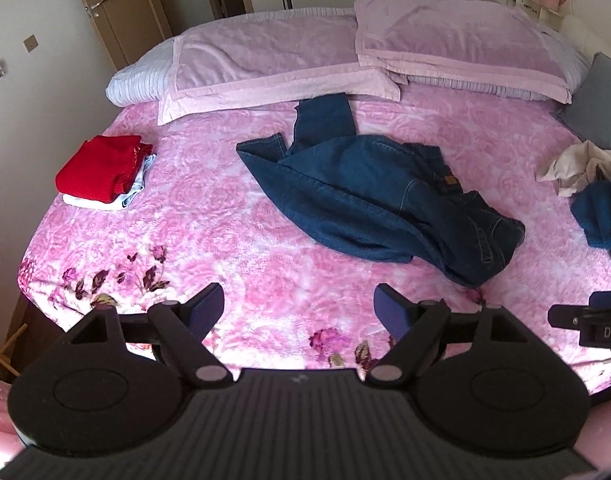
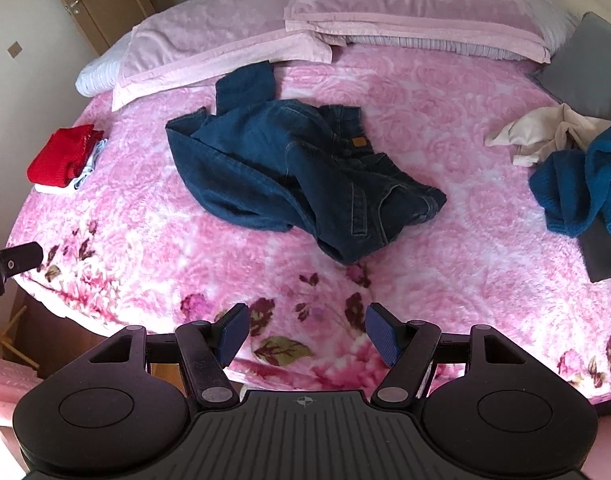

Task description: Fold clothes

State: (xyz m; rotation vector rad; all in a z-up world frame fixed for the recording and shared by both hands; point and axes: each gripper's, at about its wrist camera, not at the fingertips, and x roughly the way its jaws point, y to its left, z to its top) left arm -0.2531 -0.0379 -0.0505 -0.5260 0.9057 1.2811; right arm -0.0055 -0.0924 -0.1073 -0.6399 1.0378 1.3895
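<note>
Dark blue jeans (image 1: 369, 196) lie crumpled in the middle of the pink floral bed (image 1: 233, 240); they also show in the right wrist view (image 2: 301, 176). A folded stack with a red sweater on top (image 1: 101, 168) sits at the bed's left side, also in the right wrist view (image 2: 63, 158). A teal sweater (image 2: 577, 184) and a cream garment (image 2: 545, 132) lie bunched at the right. My left gripper (image 1: 299, 314) is open and empty over the bed's near edge. My right gripper (image 2: 307, 334) is open and empty, near the front edge, short of the jeans.
Two pink pillows (image 1: 265, 64) (image 1: 461, 44) lie at the head of the bed. A grey cushion (image 2: 585, 64) rests at the right edge. A wooden door (image 1: 117, 4) and wall stand to the left. The right gripper's tip shows in the left wrist view (image 1: 585, 320).
</note>
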